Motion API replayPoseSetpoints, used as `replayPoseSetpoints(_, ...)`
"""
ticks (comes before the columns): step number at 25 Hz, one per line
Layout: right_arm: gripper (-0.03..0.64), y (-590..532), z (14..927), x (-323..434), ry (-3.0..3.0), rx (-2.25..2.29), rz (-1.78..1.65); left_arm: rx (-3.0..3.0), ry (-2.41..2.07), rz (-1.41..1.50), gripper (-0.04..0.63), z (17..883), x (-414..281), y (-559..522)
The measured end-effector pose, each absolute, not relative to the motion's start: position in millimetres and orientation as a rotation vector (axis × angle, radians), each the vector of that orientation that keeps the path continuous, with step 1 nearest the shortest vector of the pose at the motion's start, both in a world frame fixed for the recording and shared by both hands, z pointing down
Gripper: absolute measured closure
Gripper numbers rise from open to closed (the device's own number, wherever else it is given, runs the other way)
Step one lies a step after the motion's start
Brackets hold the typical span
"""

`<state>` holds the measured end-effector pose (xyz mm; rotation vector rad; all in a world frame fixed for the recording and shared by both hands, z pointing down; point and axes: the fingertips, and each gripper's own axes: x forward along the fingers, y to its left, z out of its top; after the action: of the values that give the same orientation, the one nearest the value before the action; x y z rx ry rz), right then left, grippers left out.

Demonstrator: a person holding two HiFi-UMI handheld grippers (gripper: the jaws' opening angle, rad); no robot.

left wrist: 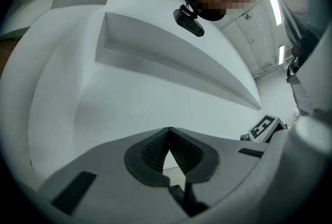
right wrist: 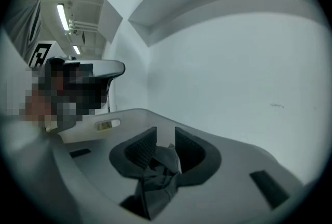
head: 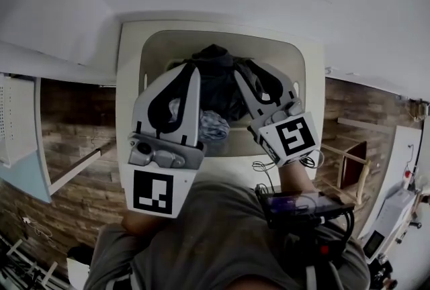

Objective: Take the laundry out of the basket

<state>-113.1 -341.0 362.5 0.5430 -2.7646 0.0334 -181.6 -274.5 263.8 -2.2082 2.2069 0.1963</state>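
Note:
A pale laundry basket (head: 299,57) stands on a white surface below me, with a heap of dark clothes (head: 216,60) and a light patterned piece (head: 212,125) in it. My left gripper (head: 193,71) reaches over the heap's left side. In its own view the left gripper (left wrist: 168,130) is shut, pads together with nothing between them. My right gripper (head: 242,75) reaches in from the right. Its jaws (right wrist: 165,137) stand a little apart, and a dark cloth (right wrist: 158,176) lies loosely bunched between the pads and hangs below them. The basket's rim (right wrist: 106,125) with a handle slot shows behind it.
White wall rises beyond the basket. Wooden floor (head: 74,121) lies on both sides, with a white shelf unit (head: 13,121) at the left and a wooden stool (head: 349,164) at the right. A dark device with cables (head: 302,205) hangs at my waist.

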Motion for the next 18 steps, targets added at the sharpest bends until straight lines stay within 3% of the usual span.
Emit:
replayPoseSetpoints(8,0.269,-337,415,-124,-2.594,0.345,0.097,-2.274,2.248,0.248,0.588,288,-193,-291)
replayPoseSetpoints(18,0.206,-338,460,-131,-2.392,0.156,0.01,-2.355,2.223,0.344,0.588,302,-200,-297)
